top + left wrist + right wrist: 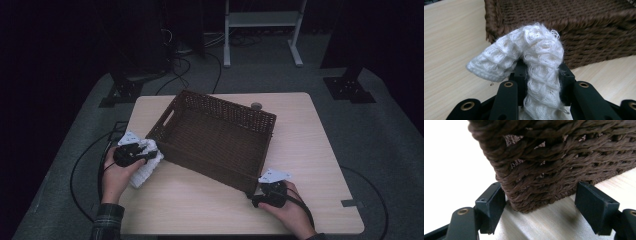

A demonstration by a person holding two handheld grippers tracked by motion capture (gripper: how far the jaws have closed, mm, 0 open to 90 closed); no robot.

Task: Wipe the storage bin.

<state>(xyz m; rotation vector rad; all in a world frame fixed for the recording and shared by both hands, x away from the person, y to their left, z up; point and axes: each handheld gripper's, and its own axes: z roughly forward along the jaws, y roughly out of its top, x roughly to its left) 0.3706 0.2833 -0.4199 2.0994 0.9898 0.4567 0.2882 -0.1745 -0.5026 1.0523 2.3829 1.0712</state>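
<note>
Left gripper (131, 154) sits at the near left corner of the wicker basket (215, 135), fingers clamped on a white knitted cloth (534, 65). In the left gripper view the cloth stands up between the fingers and folds over to one side, its free end hanging above the surface (200, 205), with the basket wall just behind it. In the high view the rest of the cloth trails down under the hand onto the surface. The grip looks taken near the middle of the cloth, probably so that it can be carried over the rim in one bundle.

Right gripper (272, 192) rests at the near right corner of the basket. Its fingers (490, 207) stand apart, one on either side of that corner; the left one is at the weave, the right one clear of it. Judged purpose: to brace the basket against sliding while the cloth goes in.

Basket lies askew on the surface, open side up, and its visible interior looks bare.
</note>
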